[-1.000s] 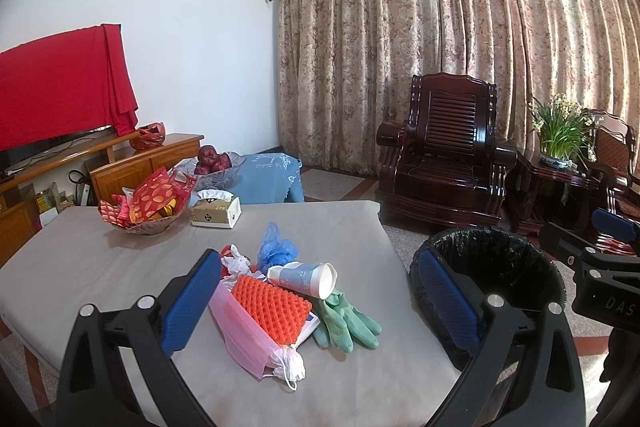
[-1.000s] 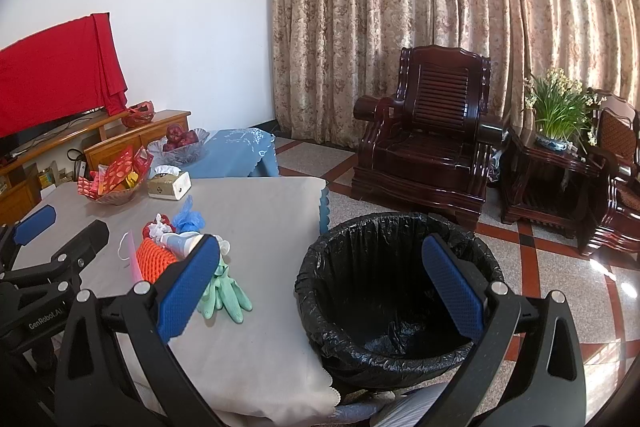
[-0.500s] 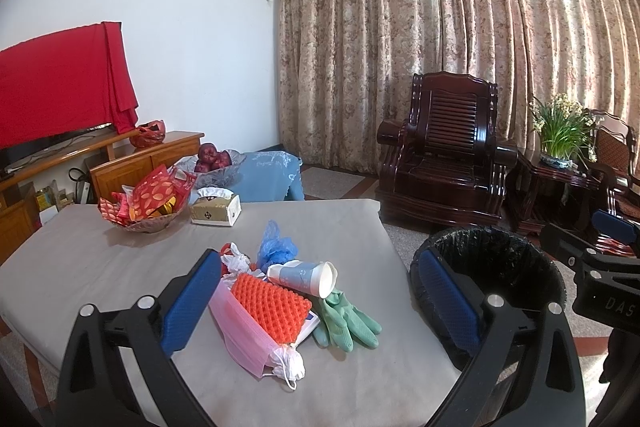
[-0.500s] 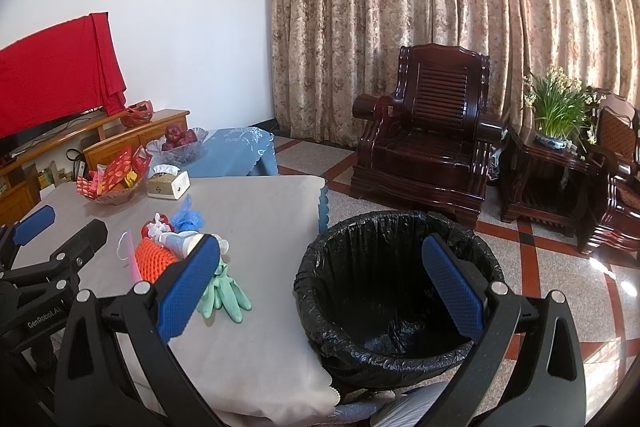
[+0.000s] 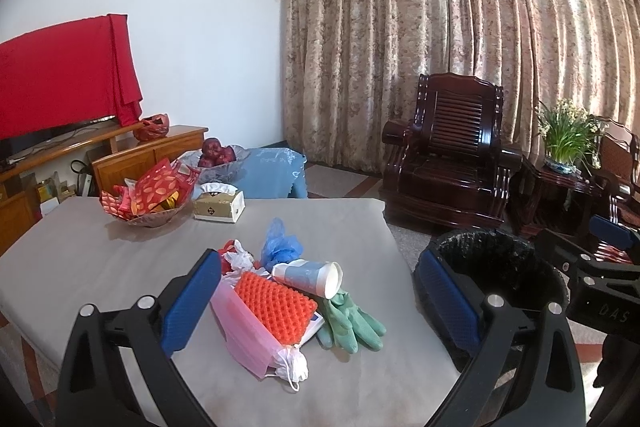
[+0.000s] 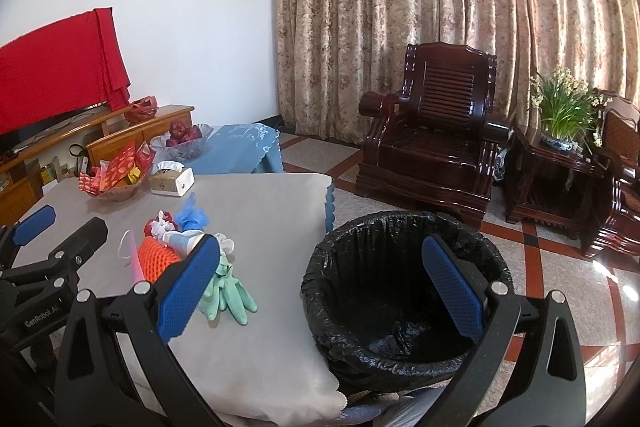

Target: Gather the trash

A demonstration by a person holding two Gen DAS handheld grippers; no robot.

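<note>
Both claws, left [image 5: 320, 301] and right [image 6: 320, 283], gape wide and empty above the tabletop [image 5: 120, 267]; trash [image 5: 288, 291] lies beside the bin [image 6: 400, 307].

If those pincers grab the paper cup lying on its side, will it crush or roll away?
The paper cup looks thin-walled, so a firm squeeze would probably dent it. It lies propped on the orange sponge and green gloves, so rolling seems unlikely.
</note>
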